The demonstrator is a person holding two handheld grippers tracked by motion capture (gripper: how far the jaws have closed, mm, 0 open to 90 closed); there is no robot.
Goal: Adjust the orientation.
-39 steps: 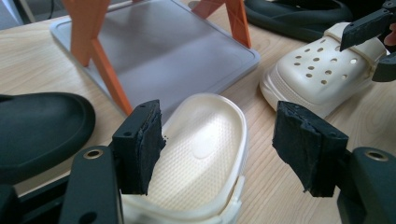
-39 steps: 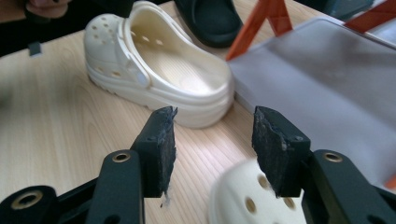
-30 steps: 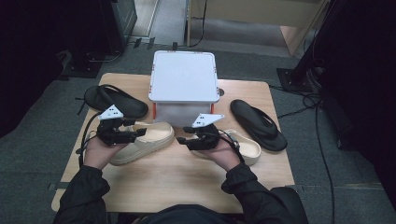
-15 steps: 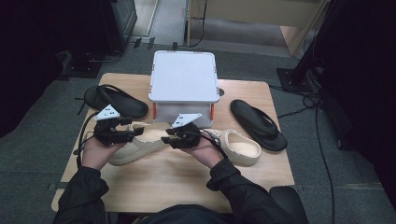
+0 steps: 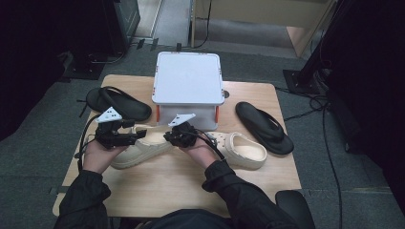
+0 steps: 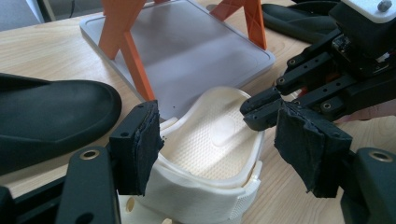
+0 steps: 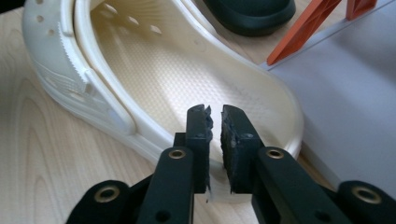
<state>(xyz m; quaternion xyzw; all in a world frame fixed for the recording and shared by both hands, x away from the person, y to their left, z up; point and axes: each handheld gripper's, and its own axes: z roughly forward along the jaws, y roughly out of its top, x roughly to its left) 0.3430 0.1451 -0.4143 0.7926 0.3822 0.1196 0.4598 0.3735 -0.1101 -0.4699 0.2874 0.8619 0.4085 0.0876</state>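
Note:
Two cream clogs lie on the wooden table [image 5: 157,191]. My left gripper [image 5: 140,135] [image 6: 222,121] is open, and its pads [image 6: 140,149] straddle one end of the left clog [image 5: 138,155] [image 6: 205,154] without pressing it. My right gripper [image 5: 171,137] [image 7: 214,112] hovers at the rim of the same clog [image 7: 154,70], at its end nearest the box. Its jaws have just been closing and stand shut to a thin slit, with nothing seen between the pads. The left gripper view shows the right gripper [image 6: 259,109] at the clog's far rim. The right clog [image 5: 241,149] lies free.
A white box [image 5: 187,83] with orange clips stands at the table's back centre, close behind both grippers. One black flip-flop [image 5: 117,102] lies at the left and another [image 5: 265,128] at the right. Bare wood stretches along the front edge.
My right gripper has moved left, from the right clog to the left clog, and its jaws have closed. The left gripper has stayed put.

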